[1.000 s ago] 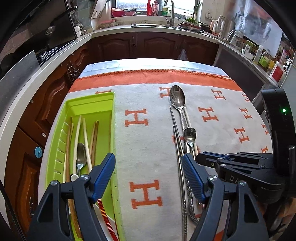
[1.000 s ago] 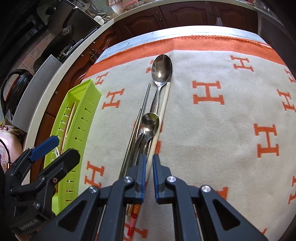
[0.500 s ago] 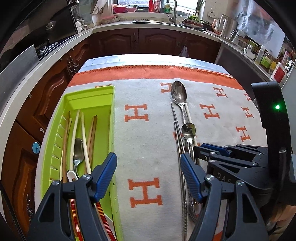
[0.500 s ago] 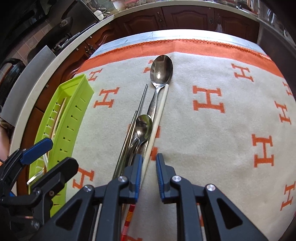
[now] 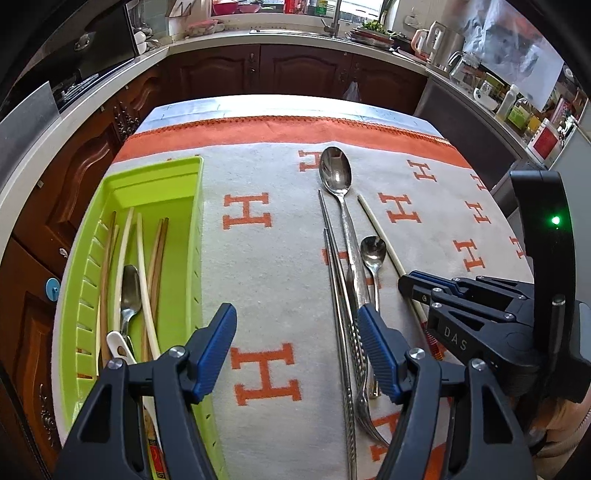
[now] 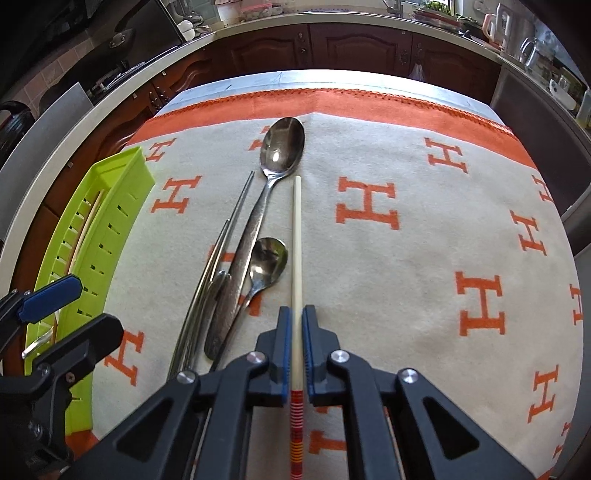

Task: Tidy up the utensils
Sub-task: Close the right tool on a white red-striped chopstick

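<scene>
At far left the green tray (image 5: 186,229) holds chopsticks and a spoon, their near ends cut off behind the left gripper (image 5: 297,345), whose half-open jaws, just narrowing, hold nothing. Metal chopsticks (image 6: 225,243) and two spoons (image 6: 266,177) lie mid-cloth. The right gripper (image 6: 296,345) pinches the ivory chopstick (image 6: 297,236), its banded end partly hidden.

A home kitchen: dark wood cabinets (image 5: 295,74), sink tap (image 5: 334,18), kettle (image 5: 430,38) on the counter
</scene>
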The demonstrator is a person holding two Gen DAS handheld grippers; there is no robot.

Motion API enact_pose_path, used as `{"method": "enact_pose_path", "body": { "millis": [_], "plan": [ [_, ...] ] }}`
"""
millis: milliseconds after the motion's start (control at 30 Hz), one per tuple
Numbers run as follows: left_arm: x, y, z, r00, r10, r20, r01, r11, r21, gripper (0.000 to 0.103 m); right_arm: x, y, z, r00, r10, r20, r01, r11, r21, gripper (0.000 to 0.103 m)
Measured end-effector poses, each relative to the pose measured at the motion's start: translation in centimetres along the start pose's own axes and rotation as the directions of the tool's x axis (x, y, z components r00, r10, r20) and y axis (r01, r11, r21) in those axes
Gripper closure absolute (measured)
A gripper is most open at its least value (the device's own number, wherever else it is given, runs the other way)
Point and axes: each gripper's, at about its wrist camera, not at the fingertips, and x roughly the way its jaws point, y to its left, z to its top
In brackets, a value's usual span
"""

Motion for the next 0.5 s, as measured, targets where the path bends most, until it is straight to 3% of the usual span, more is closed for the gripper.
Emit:
{"method": "enact_pose_path", "body": {
  "millis": [167, 333, 500],
  "plan": [
    [1.9, -0.7, -0.2, 0.995, -0.052, -0.085, 0.052, 0.999, -0.002, 0.061, -0.4, -1.4, -0.6, 0.999, 0.032, -0.001, -0.032, 0.998, 0.046, 0.097],
    [3.3, -1.0, -0.5, 0.988, -0.062, -0.138, 0.06, 0.998, -0.017, 0.064, -0.6, -1.9, -1.0, 0.999, 0.053, 0.006, -0.053, 0.996, 0.065, 0.097],
    [4.2, -1.4, -0.6, 0.987, -0.019, -0.157, 0.019, 1.0, -0.002, 0.065, -0.7, -2.4, -1.3, 0.997, 0.071, 0.012, -0.072, 0.995, 0.076, 0.097]
  ]
}}
